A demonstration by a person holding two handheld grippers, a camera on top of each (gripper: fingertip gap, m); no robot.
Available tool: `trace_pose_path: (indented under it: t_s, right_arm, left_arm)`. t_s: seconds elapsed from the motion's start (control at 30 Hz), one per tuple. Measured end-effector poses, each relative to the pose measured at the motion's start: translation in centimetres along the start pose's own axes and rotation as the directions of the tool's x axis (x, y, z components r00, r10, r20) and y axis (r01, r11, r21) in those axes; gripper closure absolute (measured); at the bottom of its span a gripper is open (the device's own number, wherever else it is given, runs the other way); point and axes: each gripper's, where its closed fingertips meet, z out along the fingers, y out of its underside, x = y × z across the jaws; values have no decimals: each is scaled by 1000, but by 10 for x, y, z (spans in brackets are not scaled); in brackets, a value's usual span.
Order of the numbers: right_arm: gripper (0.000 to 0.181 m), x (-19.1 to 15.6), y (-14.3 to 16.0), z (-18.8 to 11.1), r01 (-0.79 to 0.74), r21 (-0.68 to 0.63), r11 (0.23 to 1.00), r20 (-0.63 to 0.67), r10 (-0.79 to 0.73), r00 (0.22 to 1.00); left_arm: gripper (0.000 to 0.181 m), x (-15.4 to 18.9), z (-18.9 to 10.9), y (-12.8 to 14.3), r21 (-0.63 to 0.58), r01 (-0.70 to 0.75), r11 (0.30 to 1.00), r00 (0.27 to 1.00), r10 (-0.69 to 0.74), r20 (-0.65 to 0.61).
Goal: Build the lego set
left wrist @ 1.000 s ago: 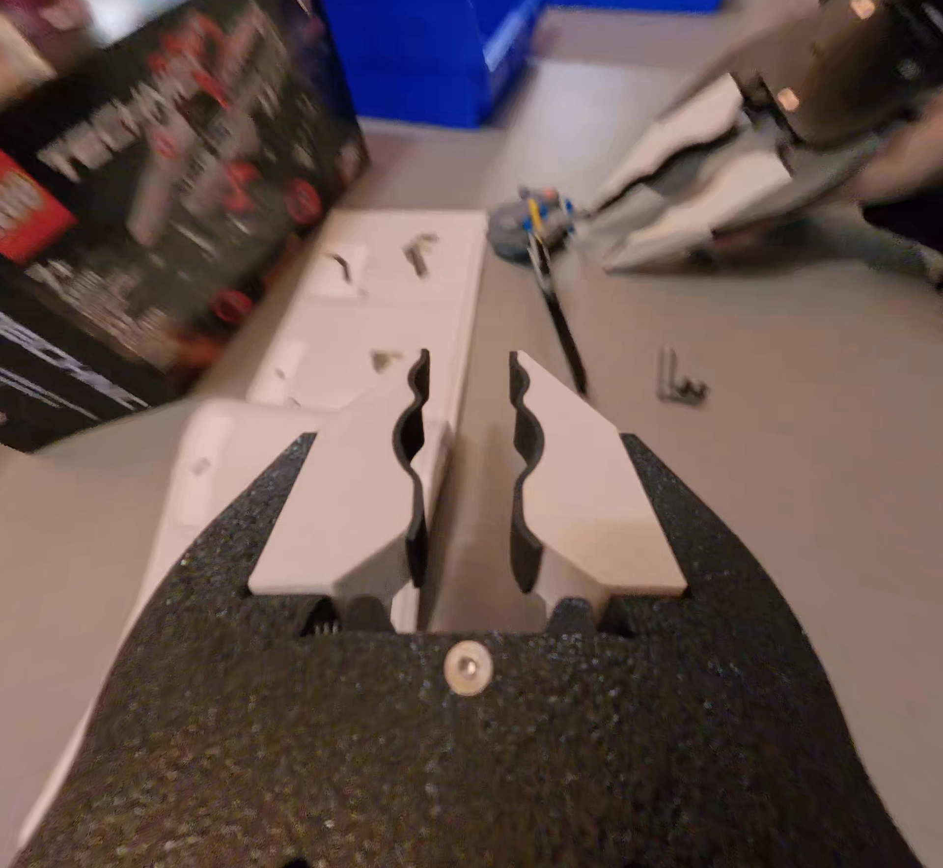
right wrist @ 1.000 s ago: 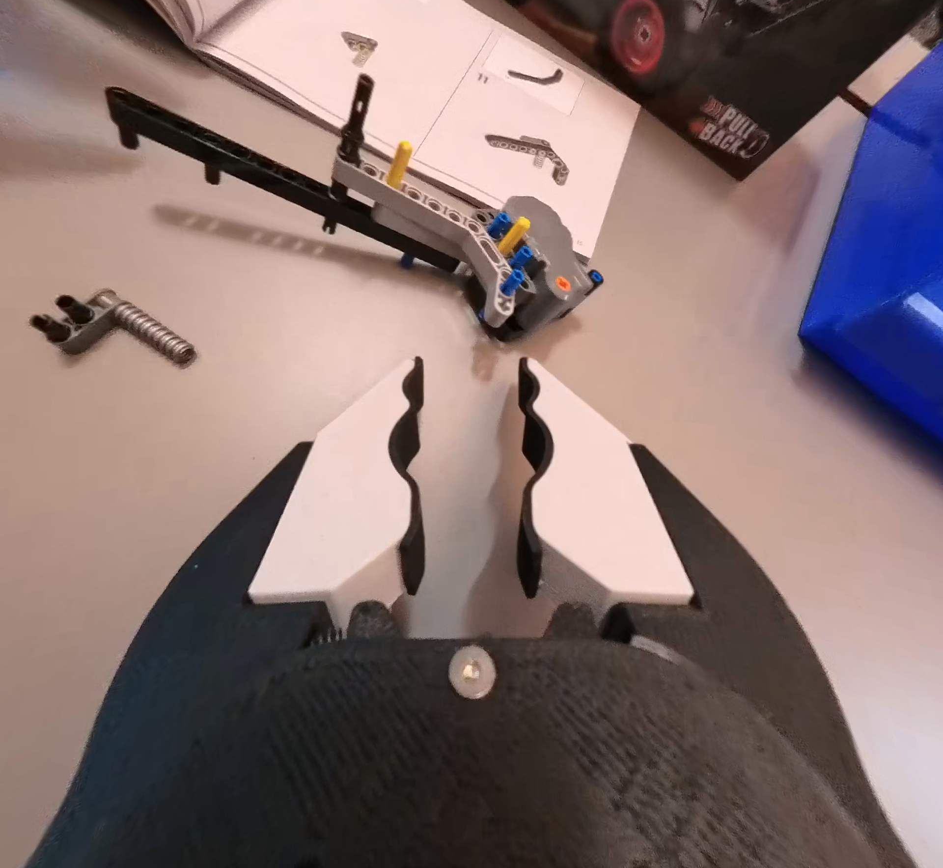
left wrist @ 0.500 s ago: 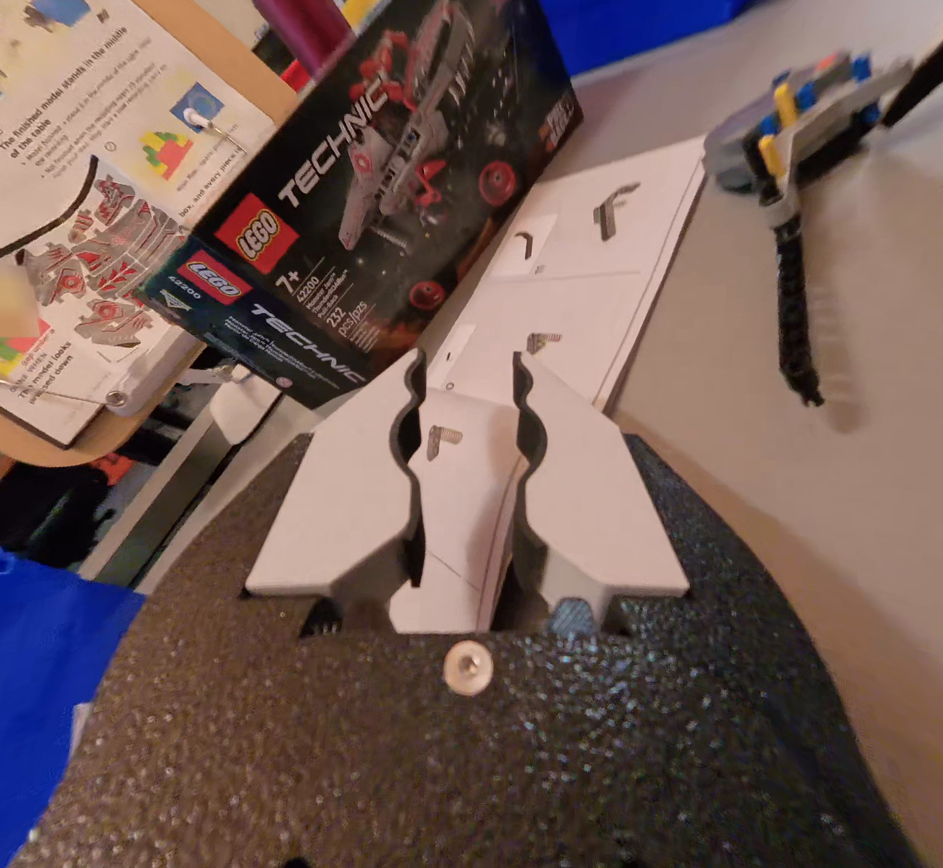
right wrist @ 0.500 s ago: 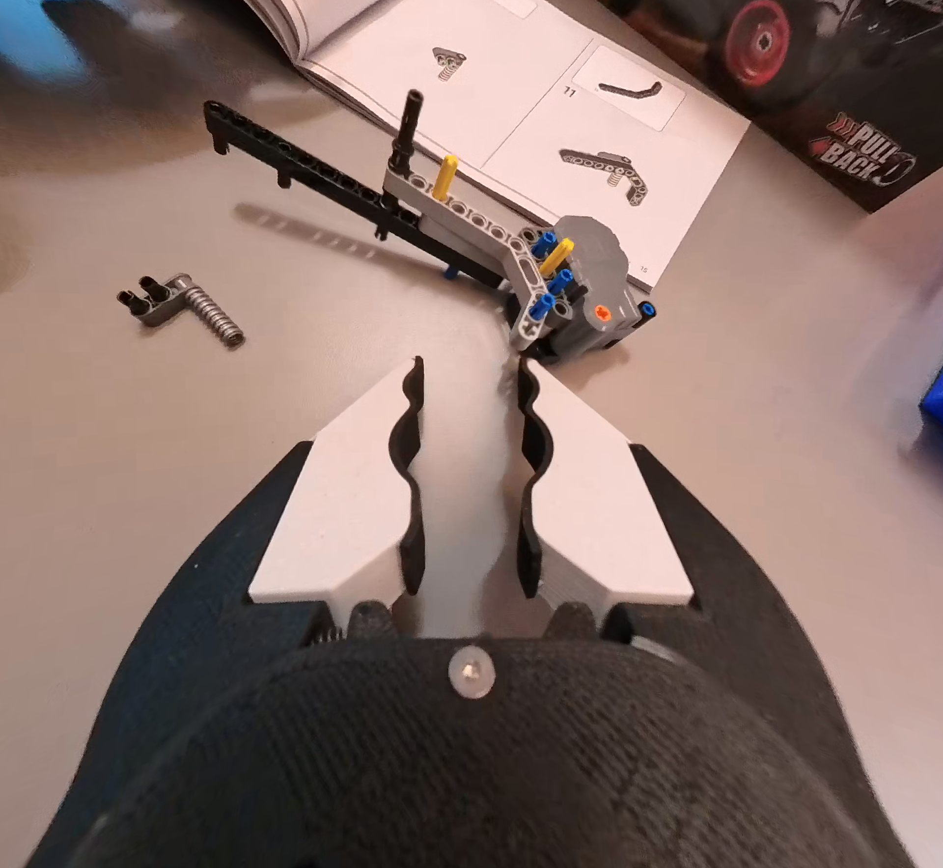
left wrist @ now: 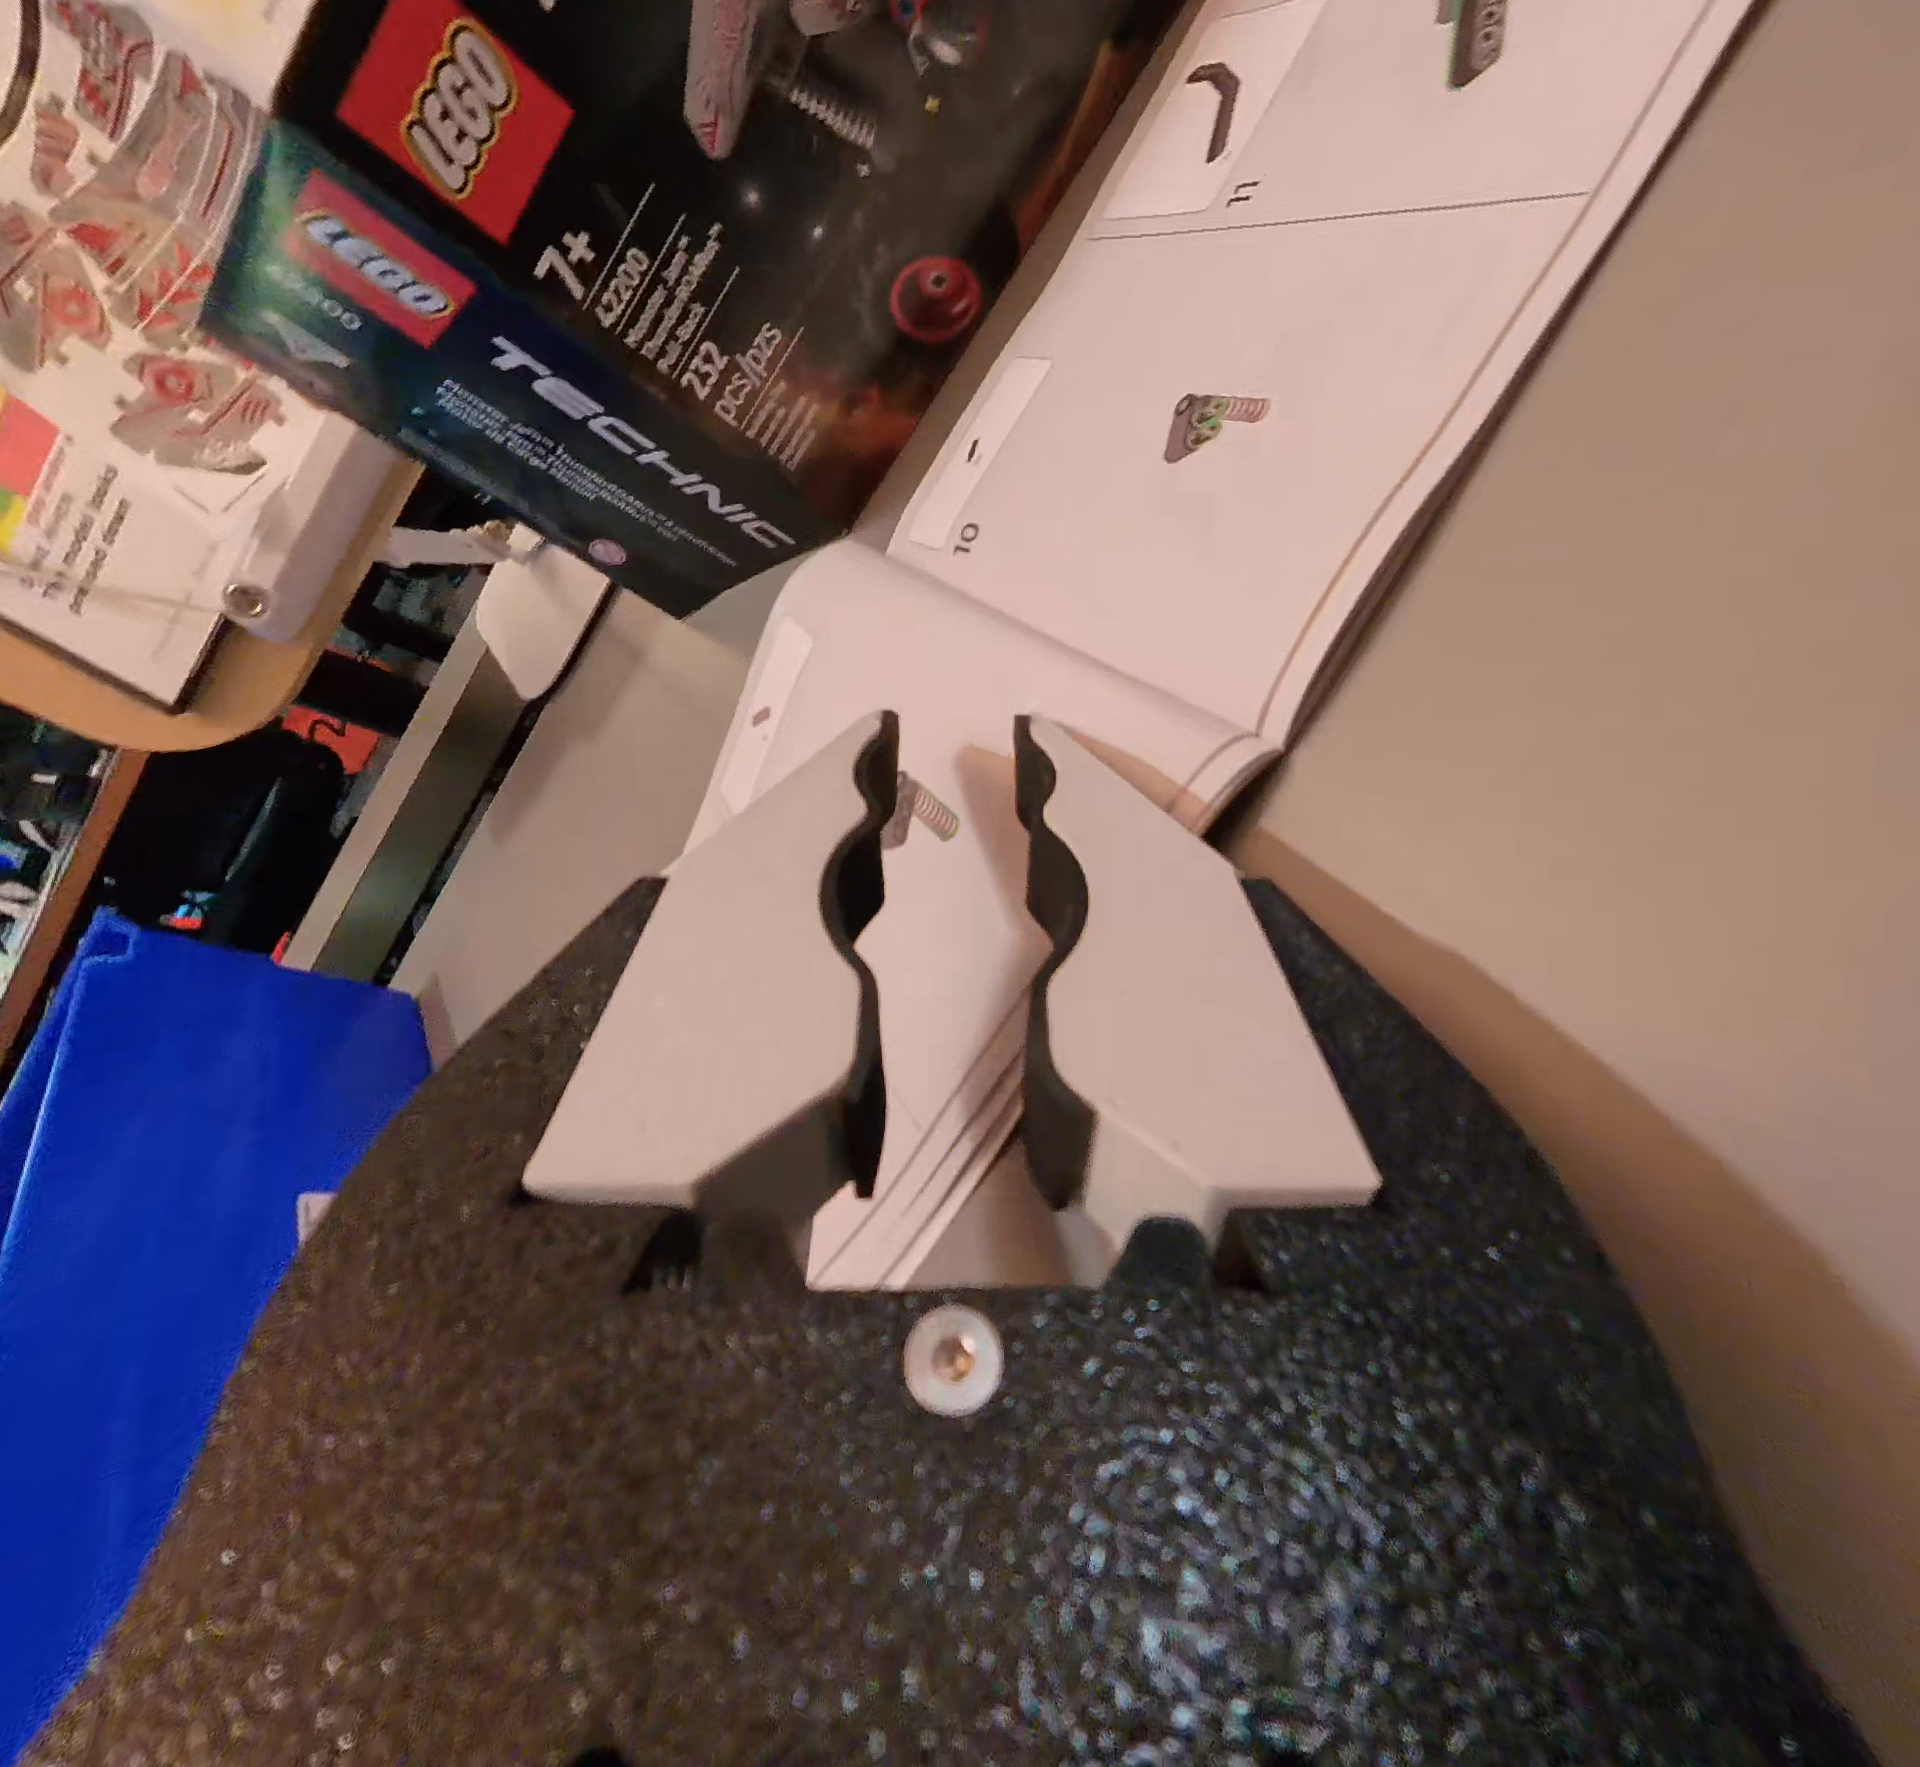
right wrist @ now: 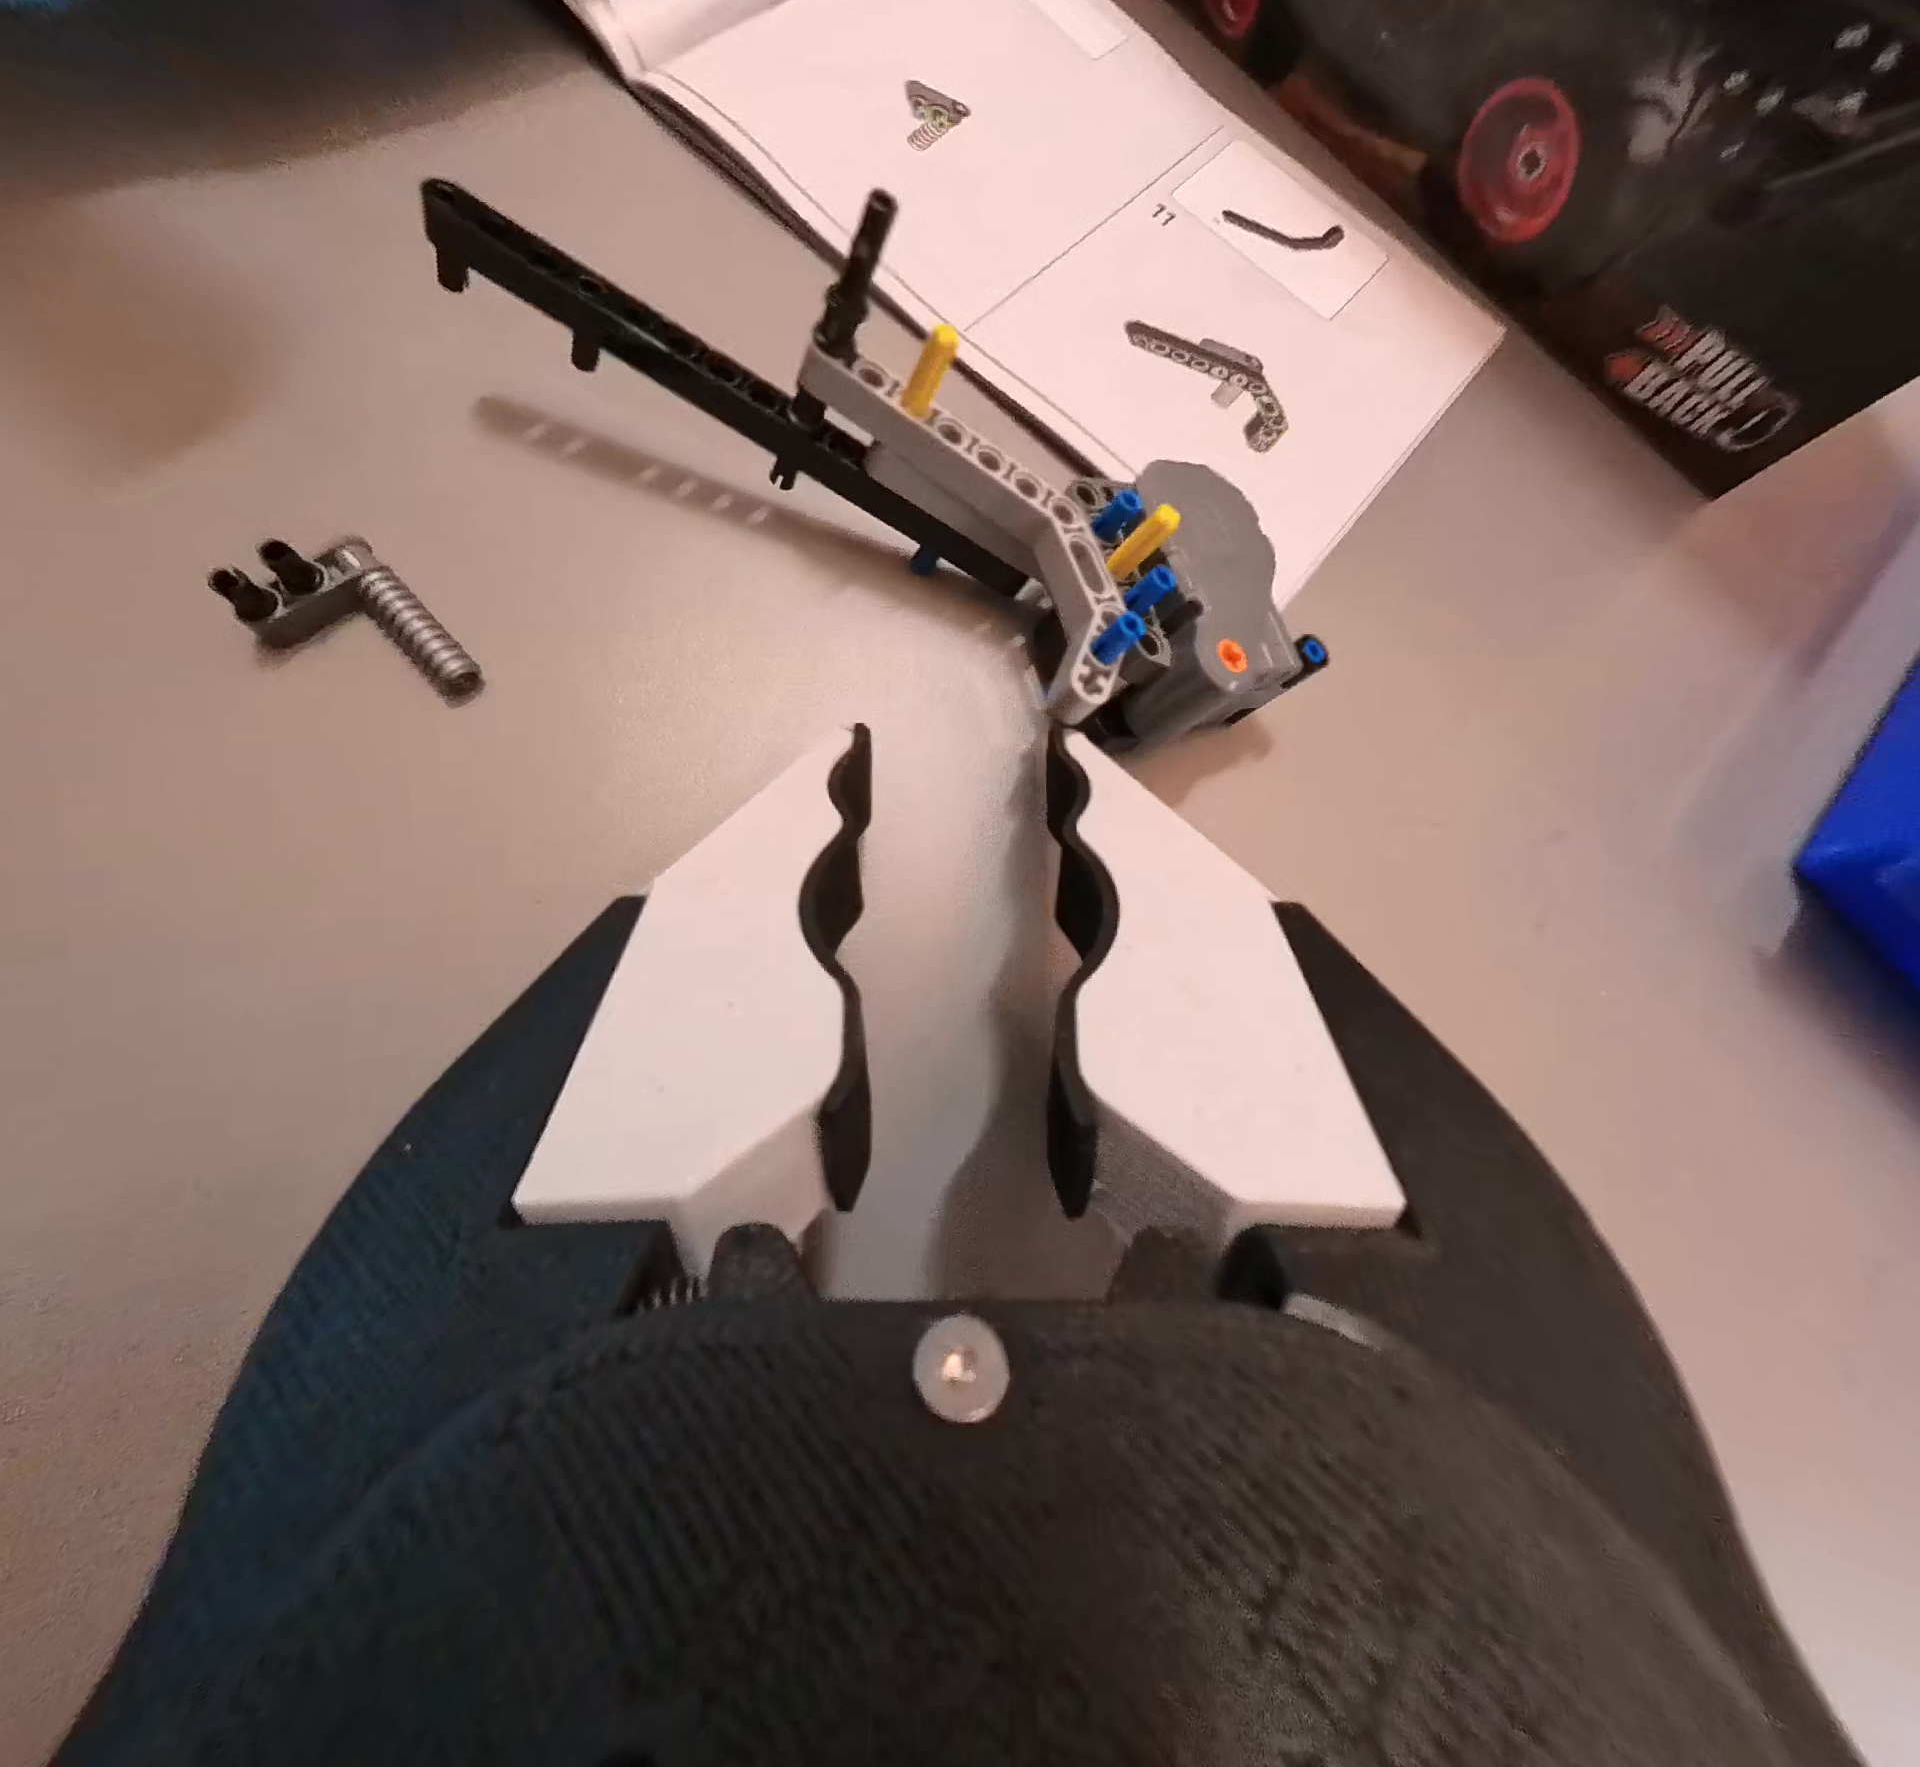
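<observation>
Lying diagonally, black beam (right wrist: 665,341) seemingly far-left

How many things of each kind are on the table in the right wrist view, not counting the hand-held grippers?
Instruction booklet: 1
Set box: 1
Partly built model: 1
Loose grey part with spring: 1
Blue bin: 1
Total: 5

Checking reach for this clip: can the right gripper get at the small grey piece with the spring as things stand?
Probably yes. The right gripper is open and empty, and the spring piece lies alone on bare table, left of the fingers.
</observation>
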Motion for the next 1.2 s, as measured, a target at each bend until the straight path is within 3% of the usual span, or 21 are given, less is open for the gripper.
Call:
trace_pose_path:
  t_s: [0.13, 0.23, 0.33, 0.5, 0.83, 1.2]
  right_arm:
    - [158, -4, -1, -2, 72, 11, 997, -26, -72, 997]
    - [156, -4, 0, -3, 56, 7, 998, -18, -56, 998]
    - [152, -2, 2, -4, 30, 4, 1000, -13, -30, 999]
    - [158, -7, 7, -8, -34, -10, 999, 22, 35, 999]
    - [139, 3, 12, -8, -206, -34, 978, 28, 207, 978]
    - [140, 5, 12, -7, -214, -34, 976, 14, 214, 977]
  left_arm:
    - [160, -9, -8, -6, 15, 13, 1000, 999, -14, 35]
    - [161, -19, -20, -25, 105, -20, 994, 995, 9, 102]
    - [161, -15, -24, -37, 189, 4, 982, 996, -22, 89]
    - [162, -11, -26, -42, 194, -88, 977, 989, 62, 136]
    - [163, -4, -26, -48, 242, -91, 966, 991, 66, 113]
    - [163, -1, -24, -46, 248, -71, 966, 995, 51, 87]
